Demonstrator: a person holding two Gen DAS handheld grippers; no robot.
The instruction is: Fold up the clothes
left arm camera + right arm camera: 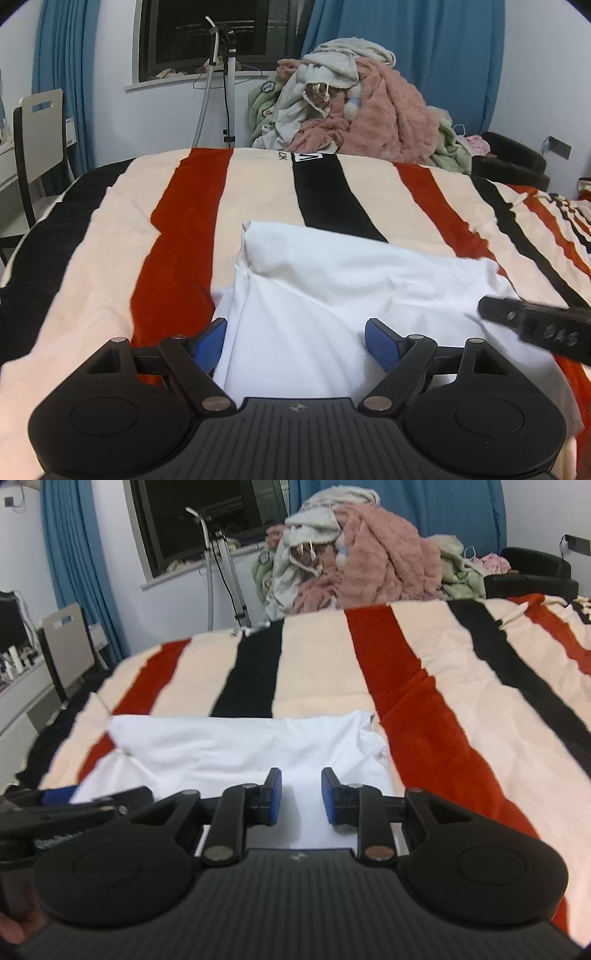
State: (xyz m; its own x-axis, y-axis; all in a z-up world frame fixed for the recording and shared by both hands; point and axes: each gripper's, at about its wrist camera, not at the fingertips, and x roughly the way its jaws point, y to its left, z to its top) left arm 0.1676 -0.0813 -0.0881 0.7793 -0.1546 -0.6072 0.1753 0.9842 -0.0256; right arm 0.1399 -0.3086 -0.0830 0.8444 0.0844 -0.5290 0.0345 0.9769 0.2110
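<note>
A white garment [332,288] [229,746] lies partly folded on the striped blanket [110,240] [443,701] of a bed, its far part doubled over. My left gripper [295,343] is open wide just above the garment's near left part, with cloth lying between the blue pads [212,341] but not pinched. My right gripper [301,794] hovers over the garment's near right part, jaws a narrow gap apart, white cloth showing through the gap and nothing pressed. Each gripper shows in the other's view: the right one [535,328] and the left one [74,805].
A heap of pink, grey and green clothes [354,110] [351,554] rises beyond the bed's far edge. A chair [37,147] [66,646] and desk stand at the left, a metal stand [229,92] by the window, a black armchair [509,162] at the right.
</note>
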